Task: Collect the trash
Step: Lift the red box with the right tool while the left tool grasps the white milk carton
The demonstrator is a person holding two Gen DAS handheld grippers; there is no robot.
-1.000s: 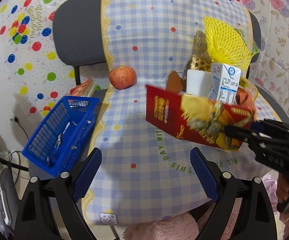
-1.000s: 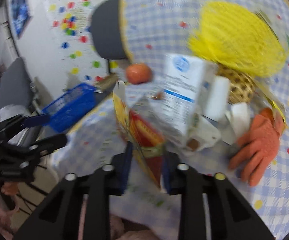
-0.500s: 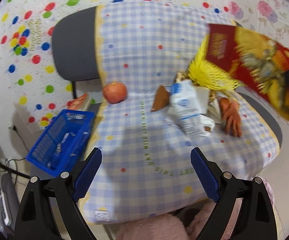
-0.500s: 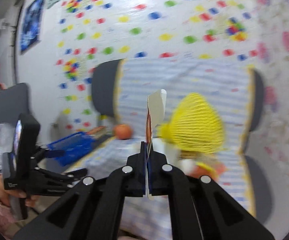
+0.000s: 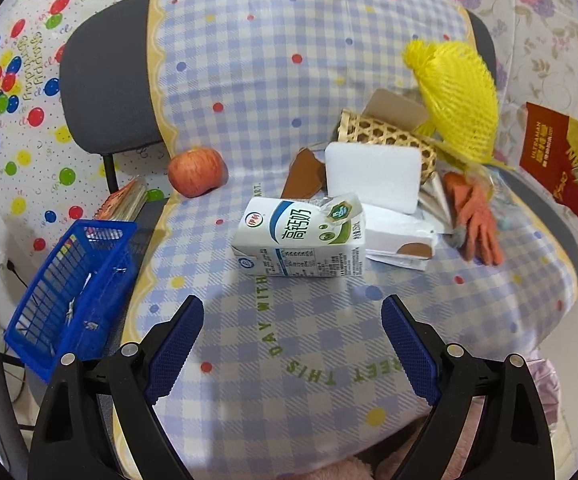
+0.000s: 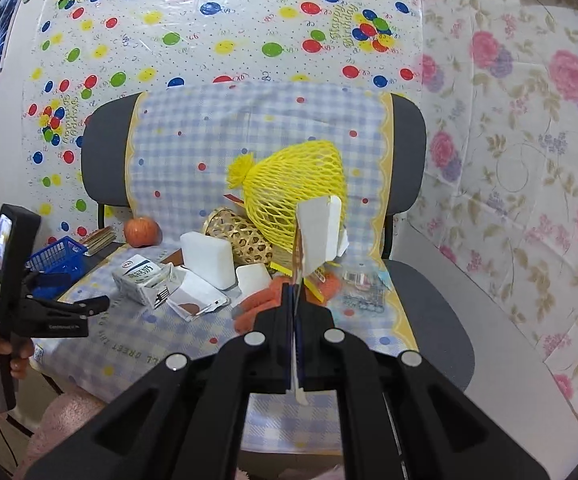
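Red snack box [image 5: 565, 168] we've lifted clear, right hand-held gripper [image 6: 295, 300] clamped on its edge for binning, left hand-held gripper [image 5: 293, 344] open over milk carton [image 5: 301, 240].

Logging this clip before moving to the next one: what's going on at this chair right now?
A person is clearing litter off a chair draped in a checked cloth. The right tool is shut on a flattened red and yellow cardboard box, held up clear of the seat. The left tool hangs open over the white milk carton lying on its side. A blue plastic basket sits beside the chair.
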